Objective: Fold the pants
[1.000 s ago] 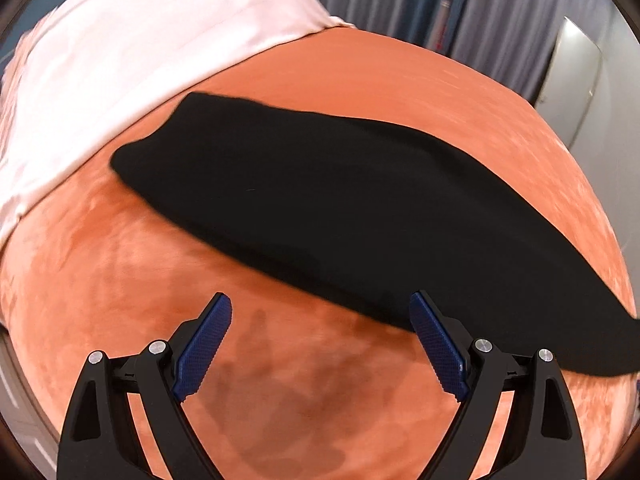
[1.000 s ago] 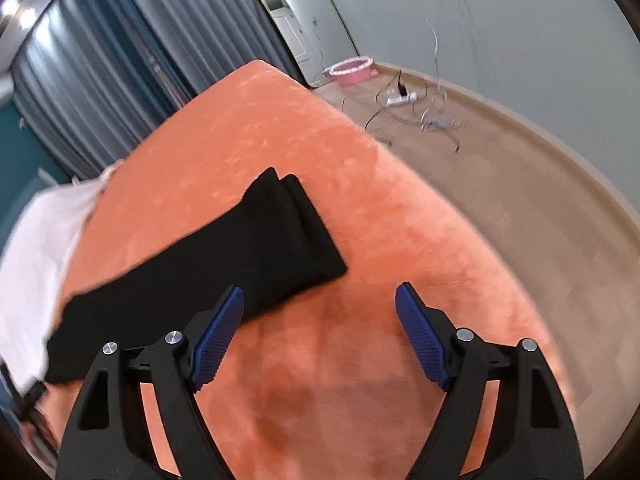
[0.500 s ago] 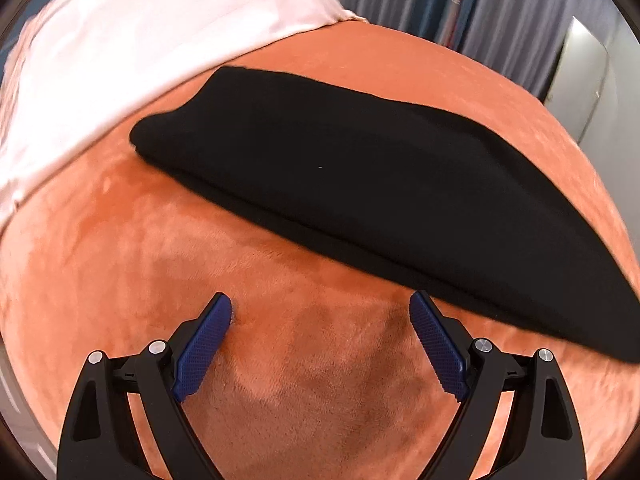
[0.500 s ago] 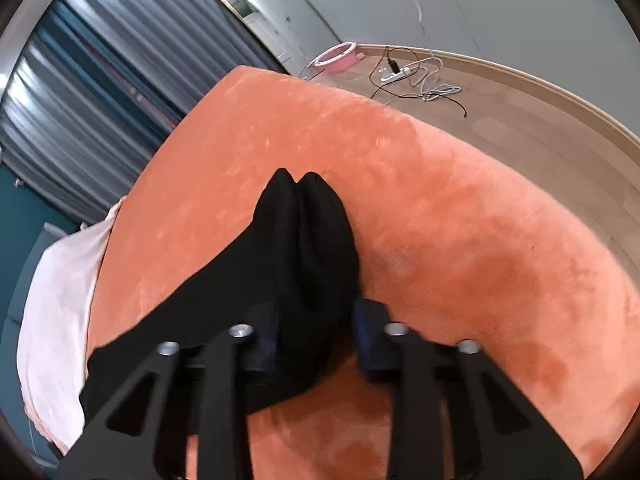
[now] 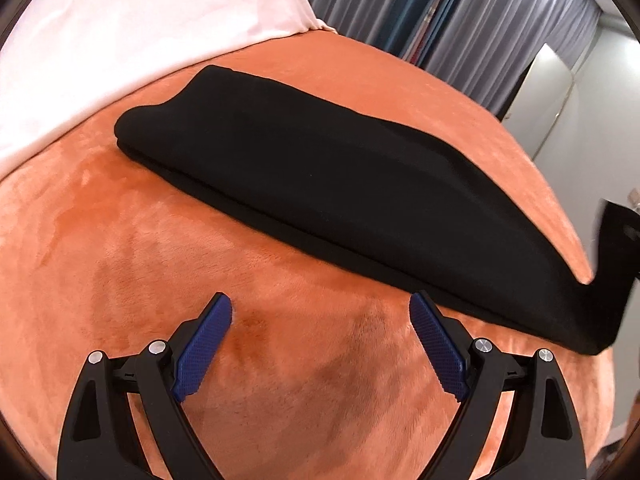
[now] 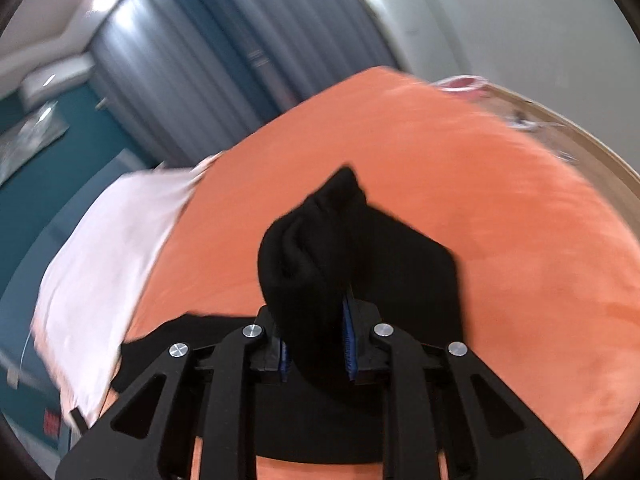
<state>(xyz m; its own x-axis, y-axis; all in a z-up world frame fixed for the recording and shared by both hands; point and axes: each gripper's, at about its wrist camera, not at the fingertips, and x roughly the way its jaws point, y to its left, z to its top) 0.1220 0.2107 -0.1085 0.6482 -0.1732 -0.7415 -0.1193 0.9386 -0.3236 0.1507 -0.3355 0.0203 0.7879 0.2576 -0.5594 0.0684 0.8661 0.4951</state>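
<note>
Now, the broad orange plush bedspread [image 5: 120,280] filled nearly everything, its soft nap brushed into lighter and darker patches, with a smooth pale pink sheet [image 5: 120,40] tucked over the far end by the grey pleated curtains [image 5: 480,12]. Across that orange field lay the long black knit pants [image 5: 320,184], matte and thick, doubled lengthwise into a narrow tapering band whose long axis ran from the wide end near the pink sheet, up and left in the left wrist view, down to the narrow leg end at the right edge. That was the relation to watch: the band lay crosswise ahead of the left gripper [image 5: 320,344], just beyond its tips, while the leg end sat on the other hand's side. And the right gripper [image 6: 316,344] had it, black arms drawn close, blue ribbed pads [image 6: 349,340] clamped onto a bunched fold of the leg end, which stood puckered above the jaws, lifted clear of the bedspread. The left gripper, spread wide and grasping nothing, hovered over bare plush, its blue textured pads [image 5: 204,348] near the pants' closer long edge. By my reckoning, the held end was bound for the wide end, so the right hand was nearer the work.
</note>
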